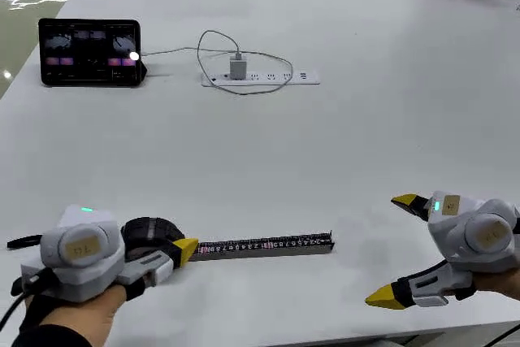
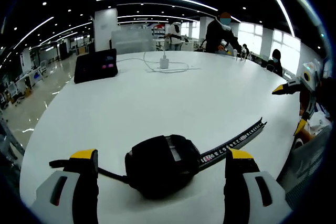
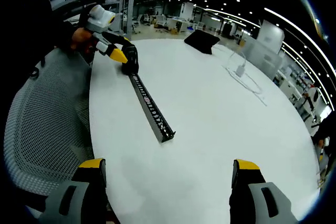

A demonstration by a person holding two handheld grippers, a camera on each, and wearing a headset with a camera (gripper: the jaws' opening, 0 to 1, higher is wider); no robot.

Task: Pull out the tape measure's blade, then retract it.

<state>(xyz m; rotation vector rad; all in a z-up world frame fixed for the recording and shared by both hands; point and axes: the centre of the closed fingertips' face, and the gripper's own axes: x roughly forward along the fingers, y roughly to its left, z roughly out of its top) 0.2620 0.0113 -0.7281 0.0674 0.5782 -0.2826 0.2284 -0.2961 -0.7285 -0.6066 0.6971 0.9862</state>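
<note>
Tape measure [image 1: 150,237] lies near the front edge of the white desk [image 1: 325,144], its black case between the spread jaws of the left hand-held gripper [image 2: 161,156], which stand clear of it on both sides and grip nothing. The right hand-held gripper [image 1: 386,249] is likewise spread and empty, well apart from the blade [image 1: 264,245]. The blade lies extended flat along the desk, so the pull-out looks done, or partly so; retraction remains

The tape measure case [image 2: 157,163] looks matt (blade [image 1: 264,245] dull), the table [image 1: 325,144] smooth white.
</note>
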